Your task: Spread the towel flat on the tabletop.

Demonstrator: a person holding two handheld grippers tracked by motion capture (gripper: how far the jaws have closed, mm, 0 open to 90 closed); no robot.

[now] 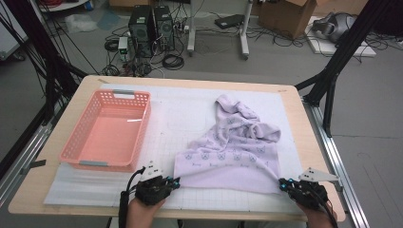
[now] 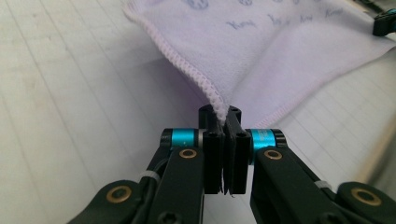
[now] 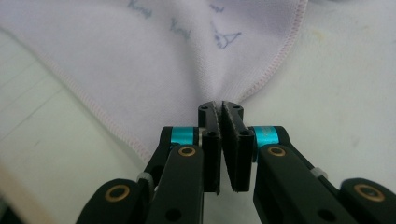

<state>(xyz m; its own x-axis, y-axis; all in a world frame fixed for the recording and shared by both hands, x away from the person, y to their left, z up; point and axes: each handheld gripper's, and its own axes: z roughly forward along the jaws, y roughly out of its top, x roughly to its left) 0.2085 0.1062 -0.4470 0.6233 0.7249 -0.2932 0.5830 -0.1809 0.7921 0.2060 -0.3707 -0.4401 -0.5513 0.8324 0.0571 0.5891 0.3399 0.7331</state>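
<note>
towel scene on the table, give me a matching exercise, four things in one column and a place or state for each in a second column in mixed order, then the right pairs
Things:
1. towel
2. basket
3. left gripper
4. right gripper

Places or states:
A. pink, empty, at the table's left
B. shut on the towel's near right corner
C. pale purple, printed, rumpled at its far end
D. shut on the towel's near left corner

Right pairs: 1-C, 2-A, 3-D, 4-B
</note>
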